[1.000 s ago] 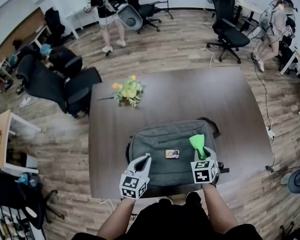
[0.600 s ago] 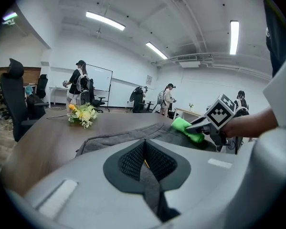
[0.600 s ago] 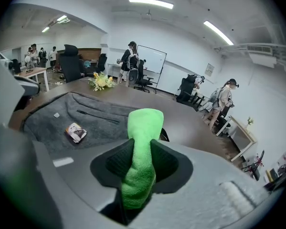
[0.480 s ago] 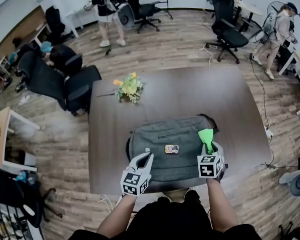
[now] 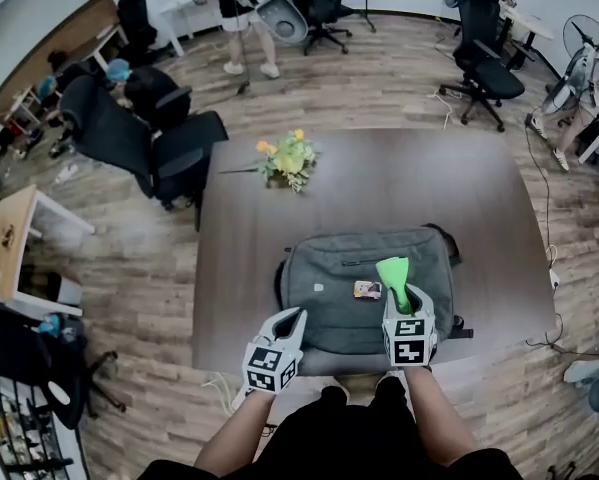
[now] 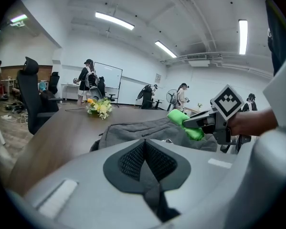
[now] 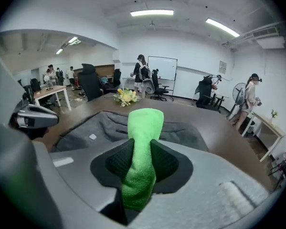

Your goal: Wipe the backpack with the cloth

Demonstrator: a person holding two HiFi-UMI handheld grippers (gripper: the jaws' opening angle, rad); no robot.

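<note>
While the grey fabric backpack [image 5: 339,268] lies flat on the dark brown wooden table [image 5: 459,188], the right gripper [image 5: 403,308] is over its near right part, jaws clenched on a bright green folded cloth [image 5: 394,273] that projects forward. The left gripper [image 5: 291,318], jaws pressed together on nothing, is at the backpack's near left edge.

Head view: high over the table [image 5: 429,178] at its 6 o'clock edge, steeply down, backpack [image 5: 339,278] just below centre, flowers [image 5: 287,158] at 11 o'clock. Both gripper views: low, close, level across backpack toward flowers, right one past its cloth [image 7: 143,142]. Left also catches right gripper [image 6: 190,122] at 3 o'clock.
</note>
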